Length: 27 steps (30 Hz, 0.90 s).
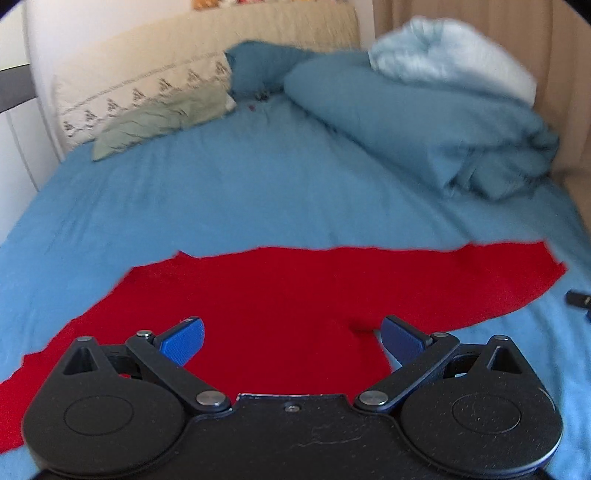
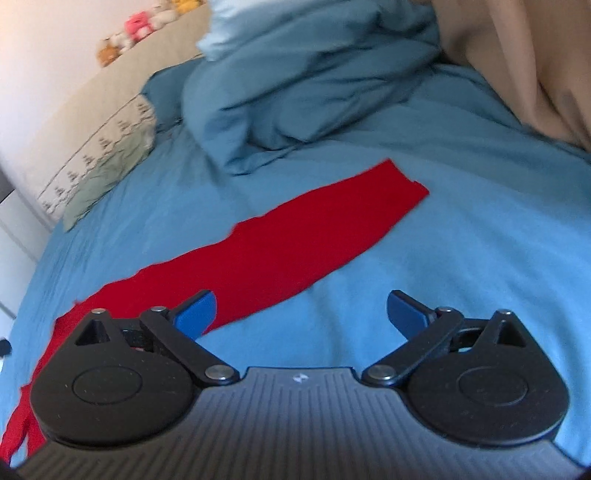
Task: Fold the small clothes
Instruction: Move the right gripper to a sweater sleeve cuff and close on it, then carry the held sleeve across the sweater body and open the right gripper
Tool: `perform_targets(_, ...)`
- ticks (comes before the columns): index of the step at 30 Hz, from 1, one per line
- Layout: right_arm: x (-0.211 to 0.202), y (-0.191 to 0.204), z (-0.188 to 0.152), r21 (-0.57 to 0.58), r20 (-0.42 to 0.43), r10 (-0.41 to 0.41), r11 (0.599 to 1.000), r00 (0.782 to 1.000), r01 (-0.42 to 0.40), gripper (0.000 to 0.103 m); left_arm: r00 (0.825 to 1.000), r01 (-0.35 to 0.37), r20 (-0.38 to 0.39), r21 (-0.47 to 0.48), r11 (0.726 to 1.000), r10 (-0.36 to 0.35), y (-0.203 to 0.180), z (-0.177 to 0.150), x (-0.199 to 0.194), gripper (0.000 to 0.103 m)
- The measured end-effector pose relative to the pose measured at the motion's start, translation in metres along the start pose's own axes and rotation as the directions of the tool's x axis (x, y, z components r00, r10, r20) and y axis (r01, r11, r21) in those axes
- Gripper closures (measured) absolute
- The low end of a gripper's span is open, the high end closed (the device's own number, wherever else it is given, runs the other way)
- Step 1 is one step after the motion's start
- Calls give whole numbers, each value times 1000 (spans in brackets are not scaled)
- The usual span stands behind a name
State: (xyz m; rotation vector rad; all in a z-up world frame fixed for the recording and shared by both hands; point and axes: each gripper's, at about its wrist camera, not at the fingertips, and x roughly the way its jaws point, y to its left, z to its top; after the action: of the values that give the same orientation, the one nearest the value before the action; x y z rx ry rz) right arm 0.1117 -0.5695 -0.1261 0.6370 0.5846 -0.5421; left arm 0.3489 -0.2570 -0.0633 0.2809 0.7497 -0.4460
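Left wrist view first: the left gripper (image 1: pixel 291 341), black with blue finger pads, hovers low over a flat red knit garment (image 1: pixel 258 295) that lies spread on the blue bed sheet (image 1: pixel 221 192). Its jaws stand wide apart and hold nothing; both pads sit above the red cloth, and whether they touch it cannot be told. Beyond the garment, toward the headboard, a bunched teal duvet (image 1: pixel 424 122) with a pale blue blanket (image 1: pixel 454 55) on top lies well apart from it, and a cream patterned pillow (image 1: pixel 147 88) sits beyond the garment's far left end. A small dark object (image 1: pixel 578 298) shows just beside the garment's right end, too little of it to identify. Right wrist view next: the right gripper (image 2: pixel 301 314) also has its jaws spread apart and empty. Only its left pad overlaps the garment's edge; the rest of the gripper is over bare sheet beside the garment, whose long narrow strip, probably a sleeve, runs away toward the duvet. Soft toys (image 2: pixel 140 26) line a ledge far beyond the garment. The step in hand looks like the start of a fold, with the garment laid out and no grasp yet taken. The next move likely calls for each gripper to lower onto an edge of the red cloth, pinch only that layer without catching the sheet, then carry it over the body.
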Motion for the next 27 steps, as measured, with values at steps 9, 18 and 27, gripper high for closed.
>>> perform_targets(9,94,-10,3,-19,56,-194,980,979,196,29,999,7,-33,-44,999,-9,-8,13,113,0)
perform_targets(18,121,9,14,-96,123,-254,959,959,266,80,984,5,-178,-129,992,-28,-9,21,197,0)
perform_targets(27,87,107,41,-298,178,-156,933,972,205,81,991,34,-126,-79,996,-44,31,26,172,0)
